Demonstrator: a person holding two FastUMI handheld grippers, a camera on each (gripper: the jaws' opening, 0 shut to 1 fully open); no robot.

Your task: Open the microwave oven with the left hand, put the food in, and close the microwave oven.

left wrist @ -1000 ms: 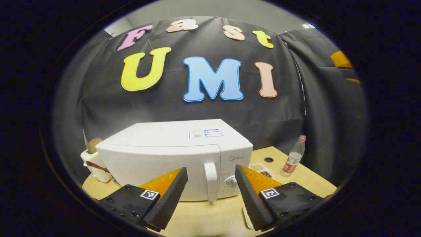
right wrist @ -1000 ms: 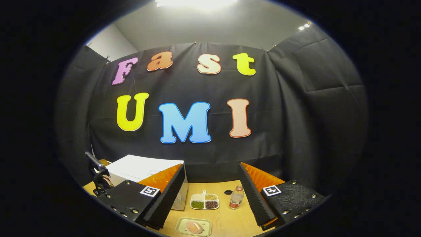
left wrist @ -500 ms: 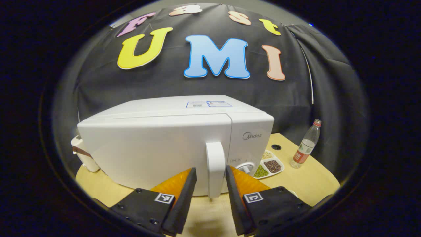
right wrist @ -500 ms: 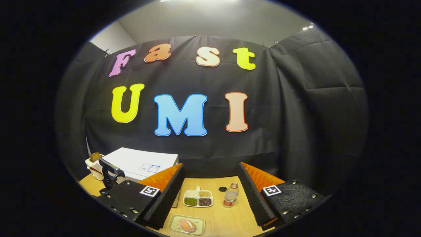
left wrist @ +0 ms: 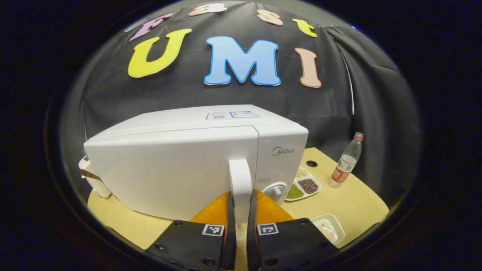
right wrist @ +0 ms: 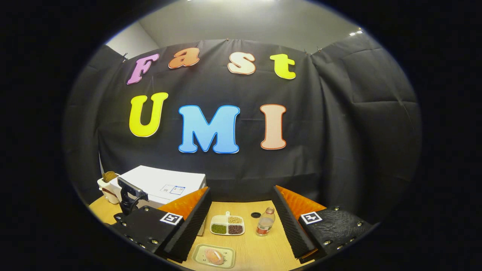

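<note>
left gripper (left wrist: 241, 226): closed on the white upright bar handle (left wrist: 240, 180) of the microwave door, one finger pressed to each side of its lower part
microwave: white box-shaped microwave oven (left wrist: 180, 162) standing on the pale wooden round table (left wrist: 357, 203), door shut, round white dial (left wrist: 276, 189) just right of the handle; in the right gripper view its top (right wrist: 162, 182) sits at the left, behind the left finger
right gripper (right wrist: 241, 226): fingers spread wide apart with nothing between them, held above the table, well apart from the microwave
food: pinkish-orange rounded piece of food (right wrist: 214, 256) lying in a pale shallow rectangular tray (right wrist: 199, 257) on the table, below and between the right gripper's fingers; in the left gripper view the same tray (left wrist: 336, 226) lies just right of the left gripper, near the table edge
divided dish: white three-part dish of green, dark red and tan beans (left wrist: 303, 184) beside the microwave's right front corner, also seen in the right gripper view (right wrist: 227, 226)
bottle: clear plastic bottle with red cap and red label (left wrist: 345, 162) upright, right of the divided dish
left corner: white container with a brown band (left wrist: 92, 177) behind the microwave's left end
far off in right gripper view: the black body of the other gripper (right wrist: 128, 195) in front of the microwave
</note>
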